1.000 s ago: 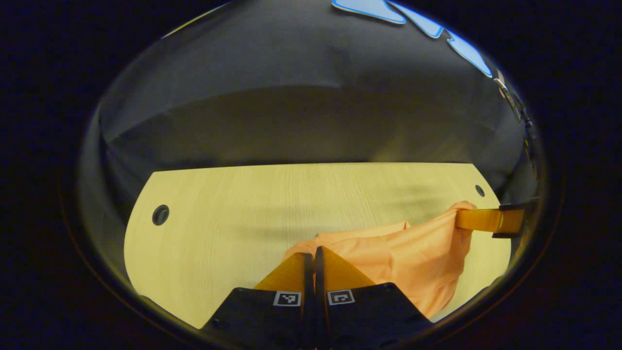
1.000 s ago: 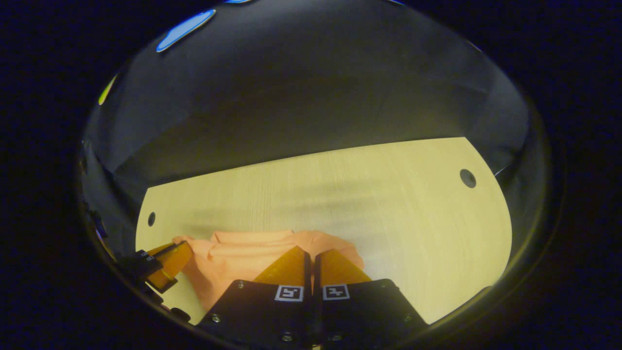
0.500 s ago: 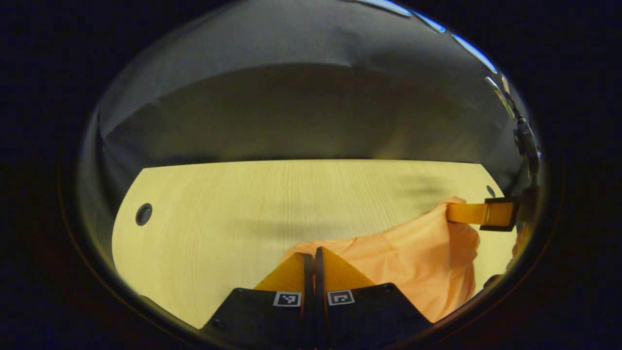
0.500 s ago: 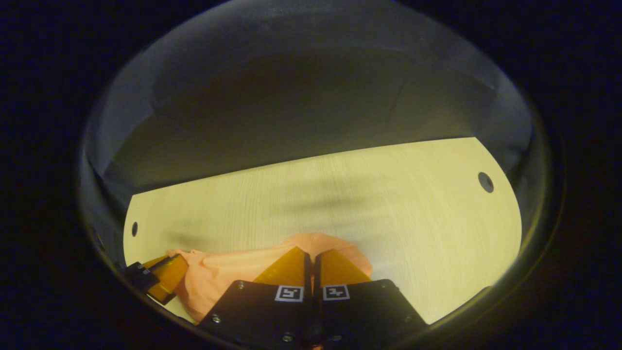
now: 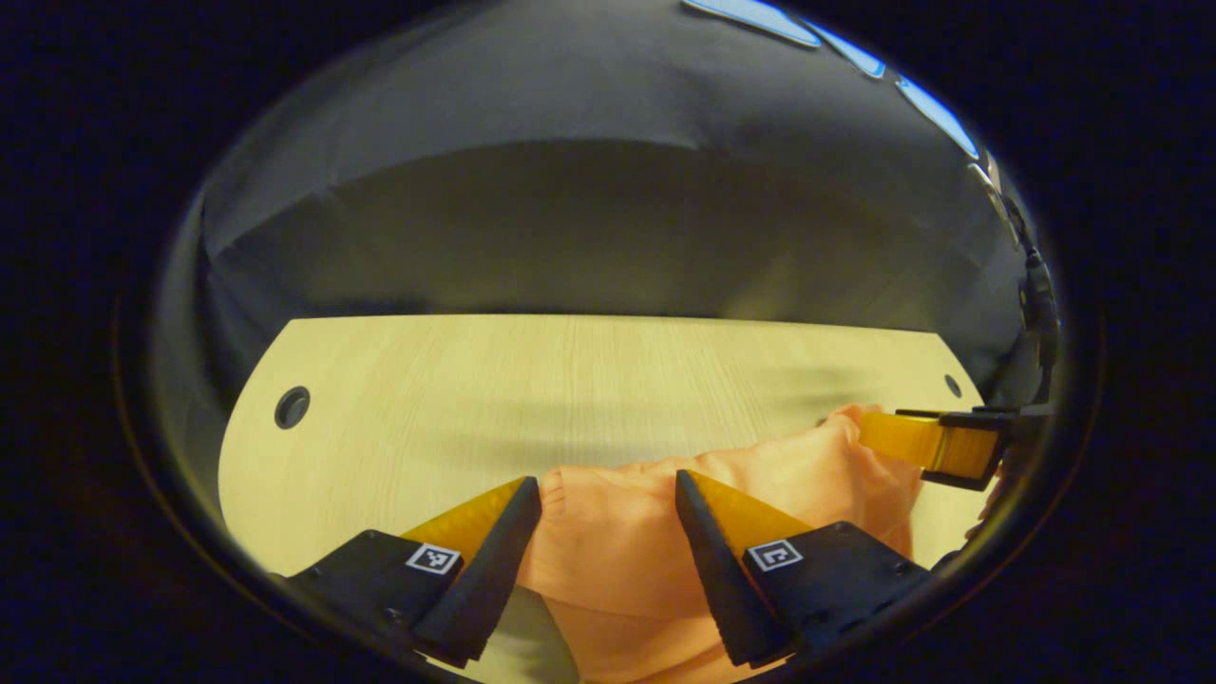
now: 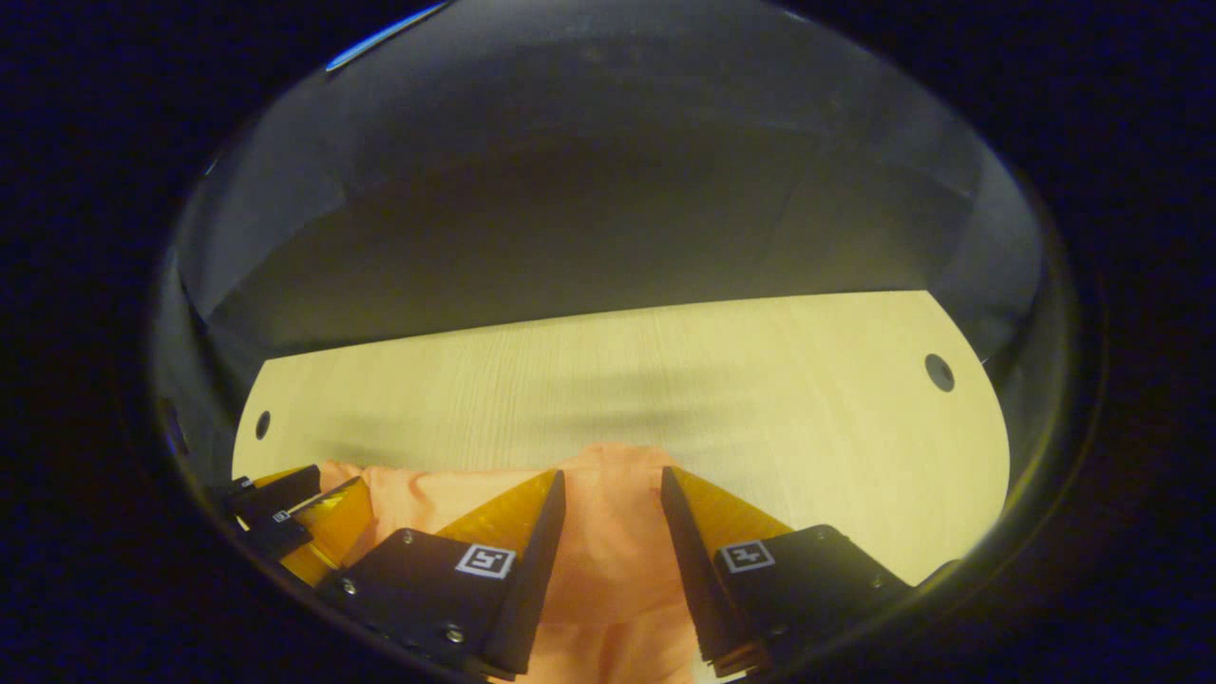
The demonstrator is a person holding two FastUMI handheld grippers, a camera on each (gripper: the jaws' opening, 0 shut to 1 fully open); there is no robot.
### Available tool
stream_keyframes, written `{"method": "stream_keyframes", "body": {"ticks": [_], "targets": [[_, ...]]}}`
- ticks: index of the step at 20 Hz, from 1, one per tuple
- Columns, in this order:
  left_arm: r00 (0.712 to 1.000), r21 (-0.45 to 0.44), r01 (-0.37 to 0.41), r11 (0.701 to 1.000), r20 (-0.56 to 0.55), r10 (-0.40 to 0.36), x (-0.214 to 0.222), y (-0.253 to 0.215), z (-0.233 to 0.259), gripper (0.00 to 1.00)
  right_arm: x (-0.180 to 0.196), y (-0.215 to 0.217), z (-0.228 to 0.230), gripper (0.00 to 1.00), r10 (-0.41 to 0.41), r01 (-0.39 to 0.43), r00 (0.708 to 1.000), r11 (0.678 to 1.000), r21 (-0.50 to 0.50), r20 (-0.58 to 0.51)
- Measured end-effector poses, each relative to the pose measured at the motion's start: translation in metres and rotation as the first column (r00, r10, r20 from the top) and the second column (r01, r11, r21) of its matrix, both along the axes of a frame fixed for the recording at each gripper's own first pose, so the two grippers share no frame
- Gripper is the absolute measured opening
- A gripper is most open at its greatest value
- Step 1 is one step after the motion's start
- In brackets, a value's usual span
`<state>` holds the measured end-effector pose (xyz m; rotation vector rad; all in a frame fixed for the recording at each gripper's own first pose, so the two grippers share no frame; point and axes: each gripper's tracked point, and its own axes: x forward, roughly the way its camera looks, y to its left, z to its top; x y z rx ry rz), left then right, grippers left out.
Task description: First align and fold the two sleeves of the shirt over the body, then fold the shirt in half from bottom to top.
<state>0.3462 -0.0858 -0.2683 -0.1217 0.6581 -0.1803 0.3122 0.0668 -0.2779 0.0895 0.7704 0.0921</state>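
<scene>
An orange shirt (image 5: 617,551) lies bunched on the light wooden table (image 5: 532,380) near its front edge. In the left gripper view my left gripper (image 5: 606,482) stands open, its fingers spread to either side of the cloth, which lies loose between them. My right gripper (image 5: 936,442) shows at the far right, at the shirt's other end. In the right gripper view the shirt (image 6: 608,551) runs under and between the fingers of my open right gripper (image 6: 610,472). The left gripper (image 6: 294,508) sits at the lower left edge, against the cloth.
The table (image 6: 665,380) stretches bare to the booth's black cloth wall behind it. It has a round cable hole near each far corner: one hole (image 5: 292,407) on the left and another hole (image 6: 939,371) on the right.
Both grippers were shut on the shirt and holding it up; now both have opened and let go. The cloth has dropped and lies lower and flatter on the table.
</scene>
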Motion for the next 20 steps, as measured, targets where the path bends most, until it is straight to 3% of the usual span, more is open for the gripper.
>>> {"method": "stream_keyframes", "body": {"ticks": [2,4,5,6,9,12,19,20], "targets": [[0.999,-0.003,-0.011,1.000,0.040,0.011,-0.002,0.005,0.015,0.92,-0.009,-0.003,0.015,0.64,-0.003,0.003,1.000,1.000,0.010,0.027],[0.996,0.002,-0.017,1.000,0.086,0.017,-0.014,0.009,0.038,0.94,-0.023,-0.006,0.035,0.57,-0.004,0.004,0.998,1.000,0.013,0.060],[0.995,-0.004,-0.017,1.000,0.101,0.017,-0.024,0.012,0.051,0.94,-0.034,-0.006,0.045,0.64,-0.003,0.001,0.997,1.000,0.015,0.075],[0.993,-0.011,-0.016,1.000,0.115,0.018,-0.035,0.014,0.064,0.94,-0.045,-0.007,0.057,0.63,0.001,-0.002,0.996,1.000,0.017,0.089],[0.986,-0.019,-0.015,1.000,0.168,0.017,-0.077,0.025,0.110,0.94,-0.078,-0.011,0.092,0.64,0.012,-0.014,0.991,1.000,0.012,0.136],[0.970,-0.008,-0.008,1.000,0.243,0.009,-0.133,0.029,0.173,0.92,-0.135,-0.012,0.145,0.63,0.016,-0.020,0.978,1.000,0.017,0.208],[0.930,-0.008,0.002,1.000,0.367,0.001,-0.233,0.035,0.253,0.92,-0.224,-0.020,0.210,0.63,0.017,-0.029,0.949,0.999,0.034,0.316],[0.928,-0.009,0.004,1.000,0.373,-0.001,-0.245,0.036,0.259,0.92,-0.234,-0.021,0.213,0.57,0.019,-0.031,0.945,0.999,0.031,0.328]]}}
